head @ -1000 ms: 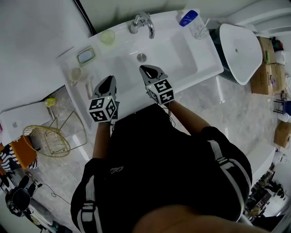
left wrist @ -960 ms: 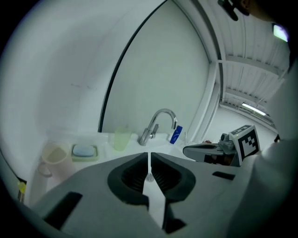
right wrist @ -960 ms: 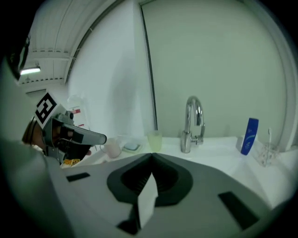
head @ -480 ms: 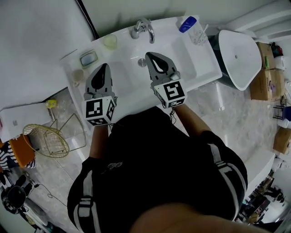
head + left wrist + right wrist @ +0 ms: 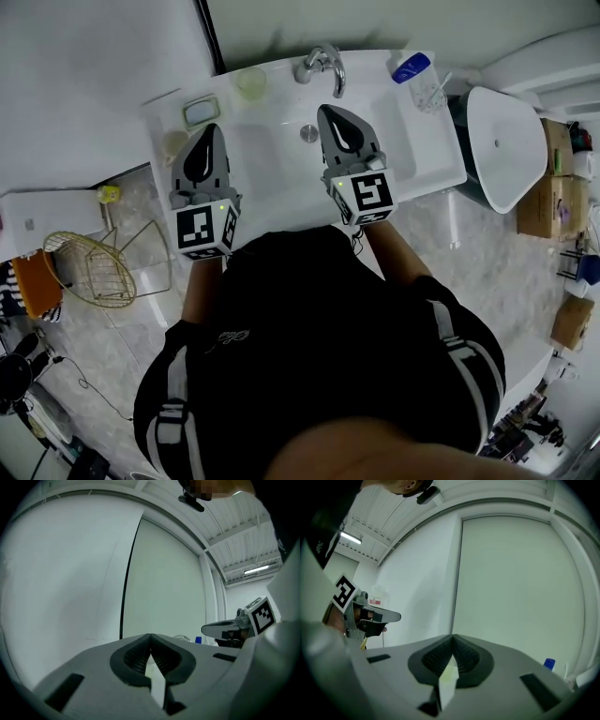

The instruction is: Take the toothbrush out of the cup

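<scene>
Scene: I stand at a white sink (image 5: 281, 164) with a gripper in each hand, both held level over the basin and pointing at the wall.
Toothbrush: the toothbrush (image 5: 442, 82) stands in the clear cup (image 5: 431, 94) on the sink's back right corner. The cup is just beside a blue bottle (image 5: 411, 67), and the brush's pale handle pokes above the rim.
Progress: none of the job is done, as far as can be seen. The brush is in the cup and neither gripper is near it.
Left gripper: the left gripper (image 5: 214, 131) has its jaws closed tip to tip with nothing between them. It touches nothing and hangs over the basin's left side.
Right gripper: the right gripper (image 5: 330, 112) is also closed and empty, in front of the tap (image 5: 323, 64). It is the nearer of the two to the cup, yet well apart from it.
Left to do: by my reckoning, one gripper must open, reach to the back right corner and close on the handle. Then it must lift the brush clear of the rim.
Risk: the cup looks light and might tip or ride up with the brush.
</scene>
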